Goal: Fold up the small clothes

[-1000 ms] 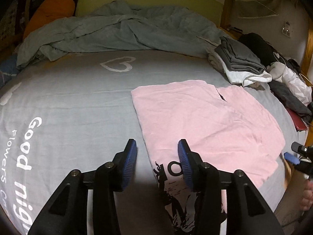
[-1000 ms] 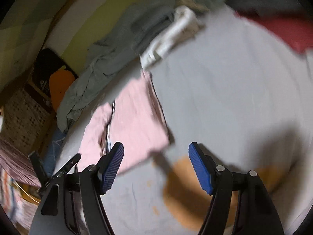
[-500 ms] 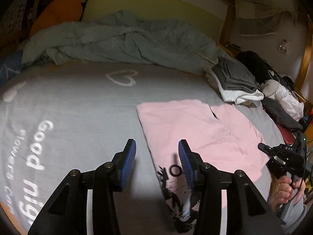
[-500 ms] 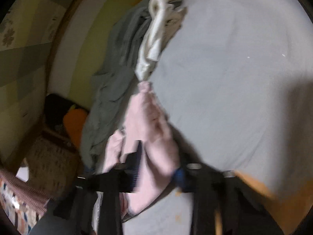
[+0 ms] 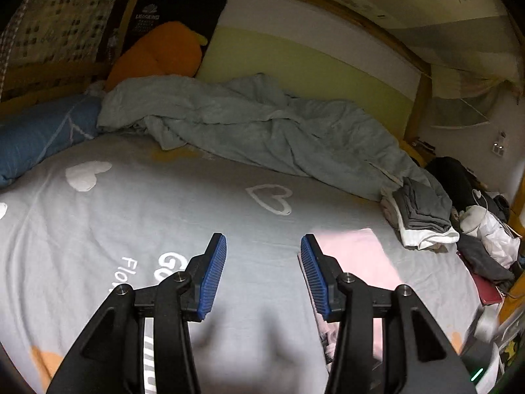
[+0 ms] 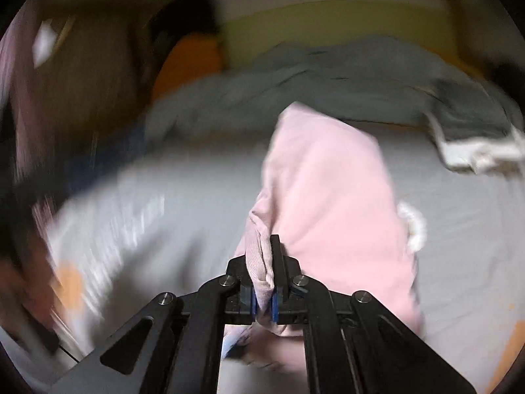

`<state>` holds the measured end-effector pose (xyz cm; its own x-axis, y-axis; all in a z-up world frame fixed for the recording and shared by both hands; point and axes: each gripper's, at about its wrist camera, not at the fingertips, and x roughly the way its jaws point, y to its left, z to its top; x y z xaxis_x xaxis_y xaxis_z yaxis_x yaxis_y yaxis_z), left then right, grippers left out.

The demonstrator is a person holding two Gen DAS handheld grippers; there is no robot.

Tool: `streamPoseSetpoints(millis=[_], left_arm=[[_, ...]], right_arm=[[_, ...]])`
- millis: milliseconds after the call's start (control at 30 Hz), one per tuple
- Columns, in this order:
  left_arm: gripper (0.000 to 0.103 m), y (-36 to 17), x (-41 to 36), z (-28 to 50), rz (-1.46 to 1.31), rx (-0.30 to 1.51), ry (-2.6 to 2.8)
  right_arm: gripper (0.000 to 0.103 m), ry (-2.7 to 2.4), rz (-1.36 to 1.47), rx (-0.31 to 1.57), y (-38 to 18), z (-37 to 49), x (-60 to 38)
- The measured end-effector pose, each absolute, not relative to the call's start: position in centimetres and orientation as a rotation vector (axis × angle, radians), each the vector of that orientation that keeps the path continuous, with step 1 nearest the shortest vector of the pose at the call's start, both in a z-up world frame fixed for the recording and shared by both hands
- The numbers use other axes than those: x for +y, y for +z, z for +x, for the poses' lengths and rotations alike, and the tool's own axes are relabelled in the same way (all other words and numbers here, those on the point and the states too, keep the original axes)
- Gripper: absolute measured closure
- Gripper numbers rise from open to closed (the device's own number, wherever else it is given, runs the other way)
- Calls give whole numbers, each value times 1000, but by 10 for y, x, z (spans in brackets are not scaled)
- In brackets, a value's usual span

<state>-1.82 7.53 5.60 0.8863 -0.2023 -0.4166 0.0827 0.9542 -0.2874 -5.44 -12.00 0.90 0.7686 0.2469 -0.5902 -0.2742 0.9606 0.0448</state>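
Right gripper [image 6: 263,290]: jaws together, clamped on a fold of the pink garment [image 6: 331,203]. The cloth bunches between the blue pads and rises ahead of them in a lifted ridge, then drapes down onto the grey bed sheet [image 6: 459,229]. The right wrist view is smeared by motion blur, so fine detail of the pinch is hard to read; a darker printed part of the garment shows below the jaws.

Left gripper [image 5: 263,272]: jaws part-way apart, nothing between them. Its blue pads [image 5: 213,272] hover over bare bed sheet [image 5: 164,213], touching neither sheet nor cloth. In this view the pink garment [image 5: 354,252] lies just beside the right-hand pad, toward the right edge of the bed, with its printed end hidden behind the finger.

Bed contents: a crumpled grey-green duvet [image 5: 262,124] along the headboard edge; an orange pillow [image 5: 157,52] and a blue pillow [image 5: 36,134] at the far left corner; a stack of folded clothes [image 5: 420,216], grey over white, near the far right corner, well apart from the pink garment. Loose dark and white items [image 5: 485,236] pile along the right edge past the stack. No containers are visible.
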Motion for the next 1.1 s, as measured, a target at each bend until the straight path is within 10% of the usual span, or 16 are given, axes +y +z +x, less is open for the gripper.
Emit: streamPoseSetpoints(millis=[1100], left_arm=[[53, -30, -16, 11, -231, 785, -358]], right_arm=[[91, 248, 172, 619, 19, -74, -215]])
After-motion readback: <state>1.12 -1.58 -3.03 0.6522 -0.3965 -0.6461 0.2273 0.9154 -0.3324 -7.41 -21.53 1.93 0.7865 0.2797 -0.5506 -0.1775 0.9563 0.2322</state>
